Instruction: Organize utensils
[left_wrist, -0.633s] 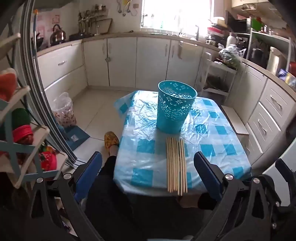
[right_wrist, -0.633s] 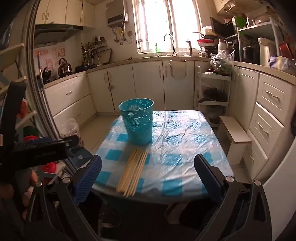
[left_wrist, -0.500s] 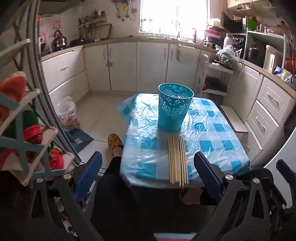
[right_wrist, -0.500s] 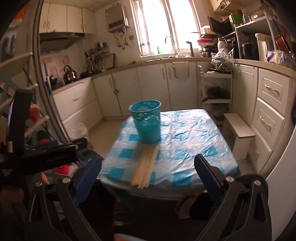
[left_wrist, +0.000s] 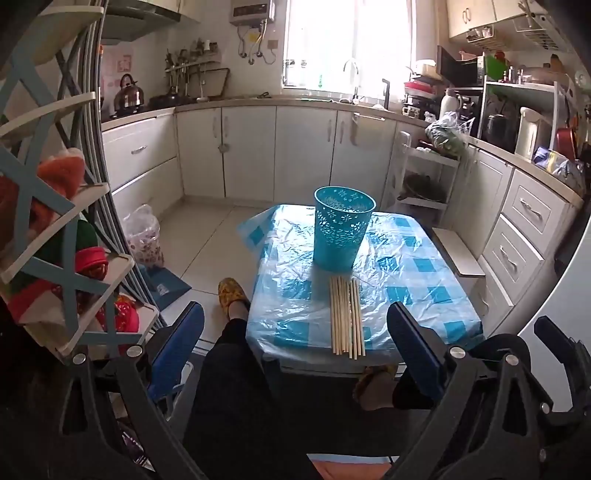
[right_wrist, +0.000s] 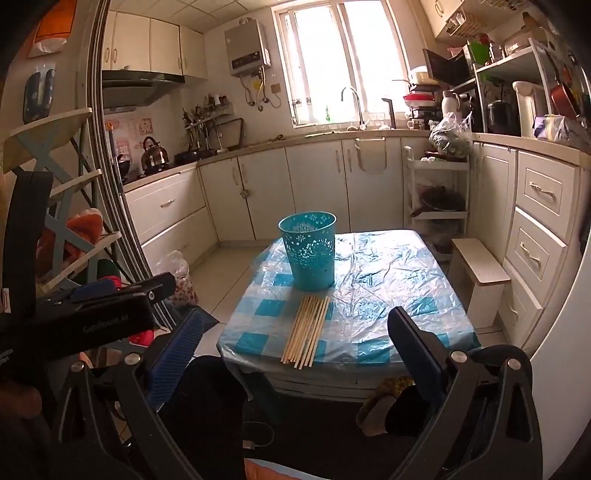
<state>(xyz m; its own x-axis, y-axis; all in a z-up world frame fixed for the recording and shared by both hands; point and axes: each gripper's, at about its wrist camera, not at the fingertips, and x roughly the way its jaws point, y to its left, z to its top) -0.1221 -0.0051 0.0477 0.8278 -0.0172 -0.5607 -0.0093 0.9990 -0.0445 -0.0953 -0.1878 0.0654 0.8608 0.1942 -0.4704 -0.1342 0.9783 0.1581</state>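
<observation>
Several wooden chopsticks (left_wrist: 346, 315) lie side by side on a small table with a blue-checked plastic cover (left_wrist: 417, 284), their ends at its near edge. Behind them stands an upright teal perforated basket (left_wrist: 342, 230). My left gripper (left_wrist: 295, 349) hangs open well short of the table, nothing between its blue pads. In the right wrist view the chopsticks (right_wrist: 306, 330) and basket (right_wrist: 308, 249) sit ahead and to the left. My right gripper (right_wrist: 295, 349) is open too, also back from the table. The left gripper's body (right_wrist: 85, 323) shows at the left.
A person's legs and yellow slippers (left_wrist: 231, 295) are beside and under the table. A shelf rack with red and orange items (left_wrist: 55, 236) stands close on the left. White kitchen cabinets (left_wrist: 258, 151) ring the room, and a low white stool (right_wrist: 480, 273) sits right of the table.
Both grippers have pulled back and tilted up, so the table looks smaller and farther. The chopsticks and basket have not moved. Both grippers stay open.
</observation>
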